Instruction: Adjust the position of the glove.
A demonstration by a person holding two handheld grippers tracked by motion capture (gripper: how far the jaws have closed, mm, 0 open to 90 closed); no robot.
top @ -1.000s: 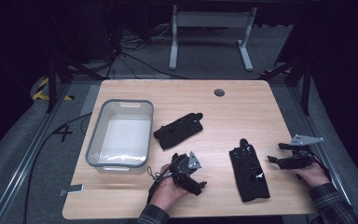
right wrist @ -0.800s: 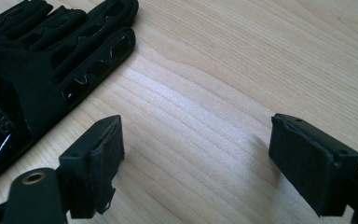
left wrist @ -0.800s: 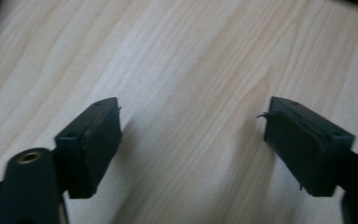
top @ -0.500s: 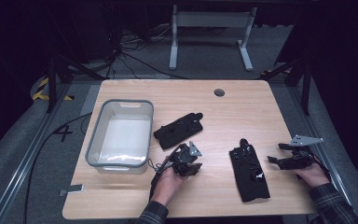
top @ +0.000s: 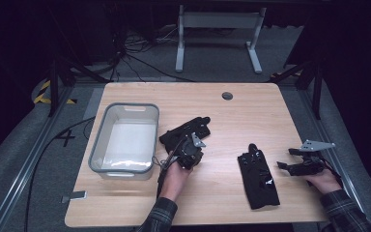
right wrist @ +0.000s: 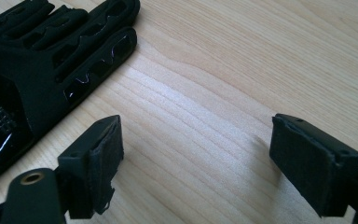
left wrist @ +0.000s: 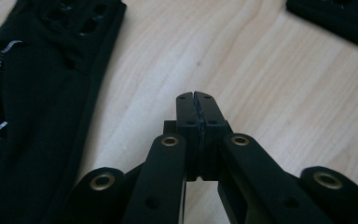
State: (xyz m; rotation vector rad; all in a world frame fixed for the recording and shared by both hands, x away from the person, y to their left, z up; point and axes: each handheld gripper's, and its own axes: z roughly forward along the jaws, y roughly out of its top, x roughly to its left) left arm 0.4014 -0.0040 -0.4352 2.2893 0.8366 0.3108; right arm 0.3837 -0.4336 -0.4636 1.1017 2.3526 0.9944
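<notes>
The left gripper (top: 192, 151), jaws pressed together on nothing, sits just beside the flat black fabric glove (top: 186, 130) lying ahead-left of it, long axis slanting away. The right gripper (top: 293, 161), jaws spread, has a second black glove (top: 257, 177) left of it, near, lengthwise toward the person.

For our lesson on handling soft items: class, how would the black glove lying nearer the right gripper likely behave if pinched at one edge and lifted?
The black glove lies flat against the table, so it is probably soft fabric and would droop rather than stay stiff. Its thin profile suggests that it is light. Glossy strips on its fingers might be grippy or slick; the pictures cannot settle which.
</notes>
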